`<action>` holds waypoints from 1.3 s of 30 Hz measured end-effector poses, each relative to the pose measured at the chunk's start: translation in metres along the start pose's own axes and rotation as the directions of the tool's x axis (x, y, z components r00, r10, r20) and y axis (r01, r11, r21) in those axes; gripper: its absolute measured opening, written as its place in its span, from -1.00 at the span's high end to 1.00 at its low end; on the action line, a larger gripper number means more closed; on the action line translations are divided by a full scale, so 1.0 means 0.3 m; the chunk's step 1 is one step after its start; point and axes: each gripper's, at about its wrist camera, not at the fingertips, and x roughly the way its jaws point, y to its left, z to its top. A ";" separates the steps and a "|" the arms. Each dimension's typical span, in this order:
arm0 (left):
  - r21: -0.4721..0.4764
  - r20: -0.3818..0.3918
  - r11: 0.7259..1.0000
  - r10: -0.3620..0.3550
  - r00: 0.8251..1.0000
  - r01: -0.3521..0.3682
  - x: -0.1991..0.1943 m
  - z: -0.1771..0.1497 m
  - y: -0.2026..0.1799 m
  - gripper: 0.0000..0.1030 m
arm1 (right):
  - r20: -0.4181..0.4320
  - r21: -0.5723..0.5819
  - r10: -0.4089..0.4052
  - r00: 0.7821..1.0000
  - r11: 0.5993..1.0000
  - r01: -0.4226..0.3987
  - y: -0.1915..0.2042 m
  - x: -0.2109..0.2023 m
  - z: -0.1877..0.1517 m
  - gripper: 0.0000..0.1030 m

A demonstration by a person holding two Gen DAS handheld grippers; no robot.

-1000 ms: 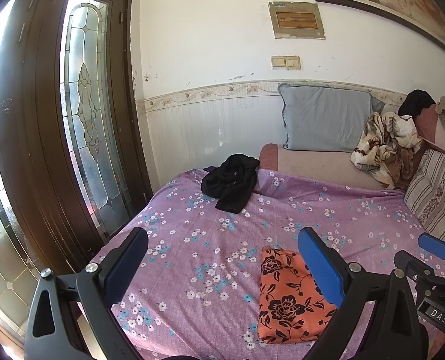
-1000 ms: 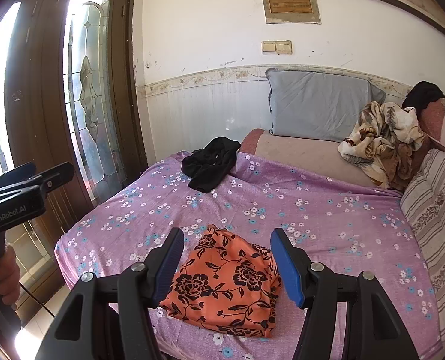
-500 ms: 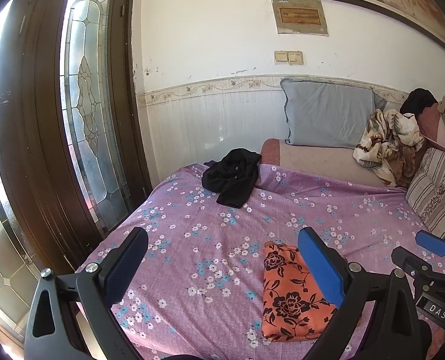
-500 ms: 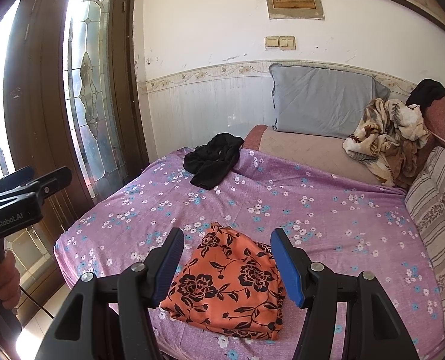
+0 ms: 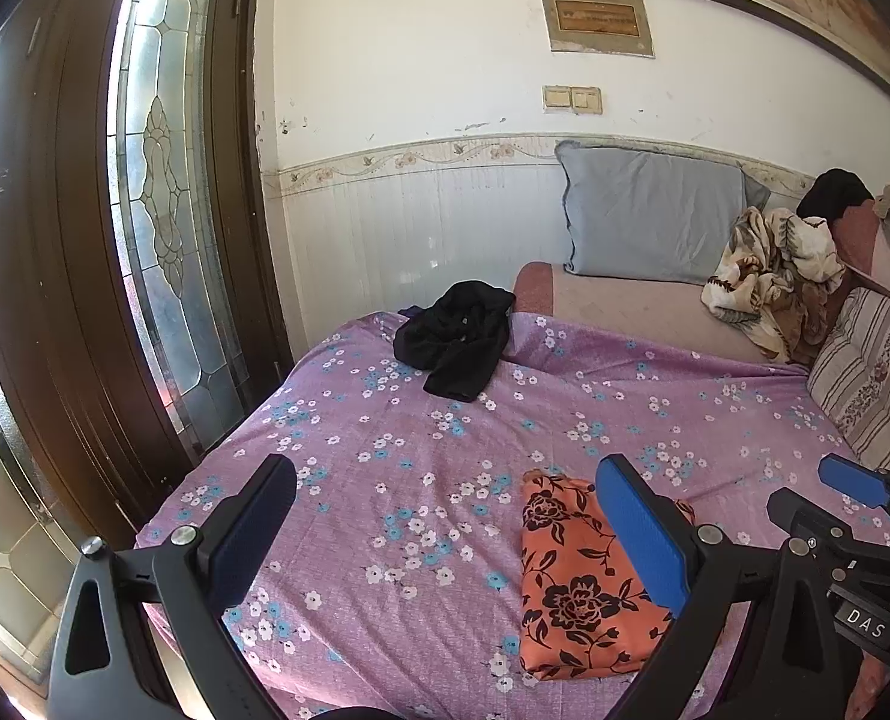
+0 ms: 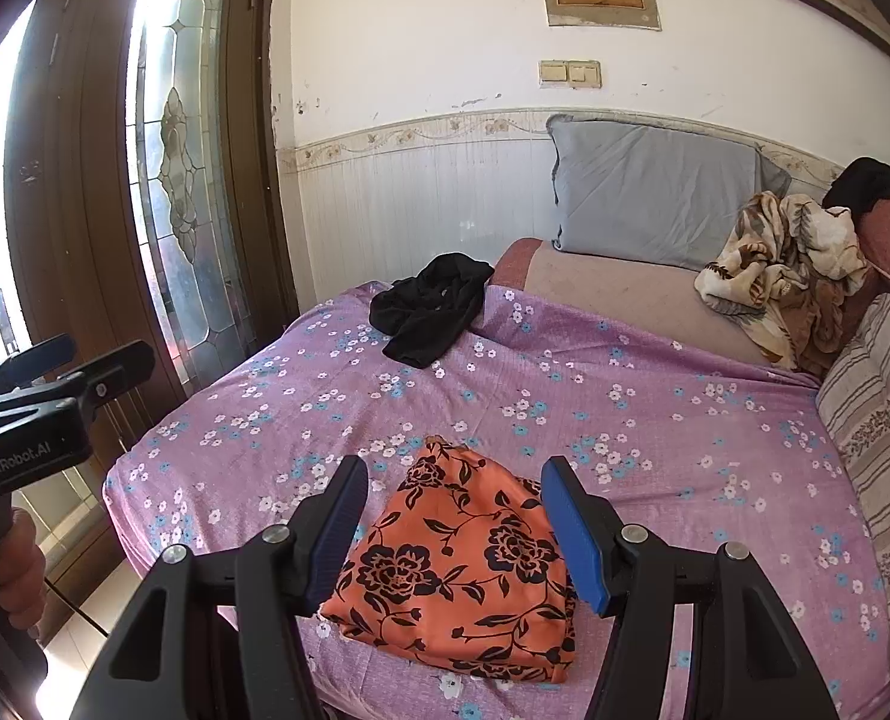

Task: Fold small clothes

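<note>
A folded orange cloth with black flowers [image 6: 457, 570] lies near the front edge of the purple flowered bed sheet [image 6: 655, 420]; it also shows in the left wrist view [image 5: 571, 576]. A crumpled black garment [image 6: 426, 312] lies at the far left of the bed, also seen in the left wrist view [image 5: 457, 342]. My right gripper [image 6: 454, 534] is open and empty, held above the orange cloth. My left gripper [image 5: 445, 534] is open and empty, left of the orange cloth.
A grey pillow [image 6: 655, 198] leans on the wall behind the bed. A crumpled patterned blanket [image 6: 787, 270] and a striped cushion [image 6: 877, 420] sit at the right. A wooden door with glass panels [image 6: 168, 180] stands left of the bed.
Both grippers have drawn back and up a little from the bed; the orange cloth lies as before. Both stay open.
</note>
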 end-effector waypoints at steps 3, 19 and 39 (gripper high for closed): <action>0.003 -0.008 1.000 -0.004 1.000 0.004 0.013 -0.004 -0.003 -0.94 | -0.007 -0.001 0.002 1.000 1.000 -0.002 0.003 0.012 -0.002 -0.25; 0.010 -0.026 1.000 -0.026 0.999 0.026 0.035 -0.012 -0.016 -0.94 | -0.009 -0.004 -0.004 1.000 1.000 0.004 -0.002 0.030 0.002 -0.25; 0.006 -0.041 1.000 -0.029 0.999 0.029 0.091 -0.019 -0.002 -0.94 | -0.032 -0.009 0.016 0.999 1.000 -0.016 0.012 0.082 0.005 -0.25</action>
